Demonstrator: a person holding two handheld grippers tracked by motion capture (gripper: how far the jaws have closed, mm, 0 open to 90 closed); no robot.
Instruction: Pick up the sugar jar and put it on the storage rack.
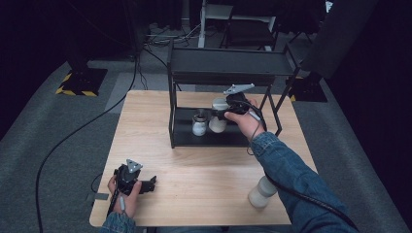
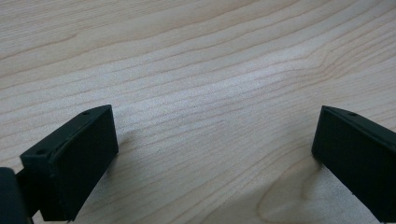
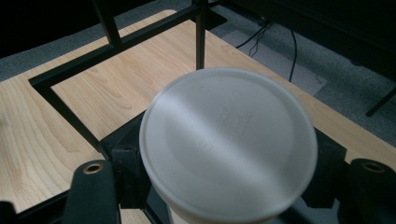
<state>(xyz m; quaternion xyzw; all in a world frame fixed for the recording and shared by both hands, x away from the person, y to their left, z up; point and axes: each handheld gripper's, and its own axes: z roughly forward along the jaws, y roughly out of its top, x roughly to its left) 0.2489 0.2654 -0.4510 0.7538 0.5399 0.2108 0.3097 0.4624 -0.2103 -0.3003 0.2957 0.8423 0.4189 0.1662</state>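
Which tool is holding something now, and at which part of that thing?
The right tool grips the white jar around its body, just below the lid. The left tool holds nothing.

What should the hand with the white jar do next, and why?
Probably lower the jar onto the bottom shelf and open up. The right gripper is clamped on it inside the rack, beside a small jar already standing there.

High view looks forward and down over the whole desk; both gripper views sit close above it, sharing its wood.
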